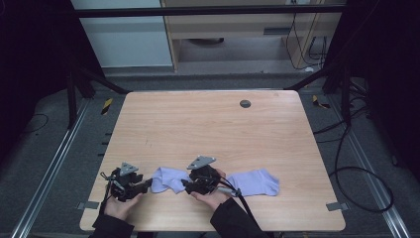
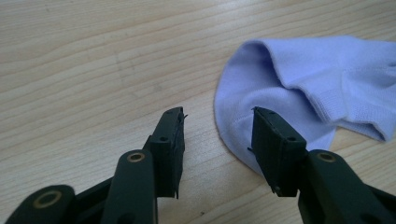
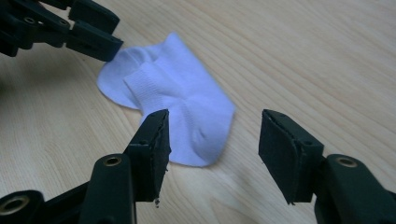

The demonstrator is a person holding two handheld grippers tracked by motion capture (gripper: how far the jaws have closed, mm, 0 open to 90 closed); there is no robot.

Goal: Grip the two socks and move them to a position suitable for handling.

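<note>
Sock (image 1: 167,179) lower centre, flat on table (image 1: 208,124); left gripper (image 2: 217,128) and right gripper (image 3: 212,135) flank it, jaws half-open, nothing gripped.

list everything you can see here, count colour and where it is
sock: 1, pale lilac, near edge of the table between the two grippers, folded over on itself
sock: 1, pale lilac, near edge of the table, right of the right gripper, lying flat
table: 1, light wood, centre of the high view
round cap: 1, dark grey, set in the table top near the far edge
left gripper: 1, black, jaws open at the first sock's rounded edge, one jaw over the fabric
right gripper: 1, black, jaws open, low over the table at the first sock's other end
hands: 2, dark sleeves, at the near edge
</note>
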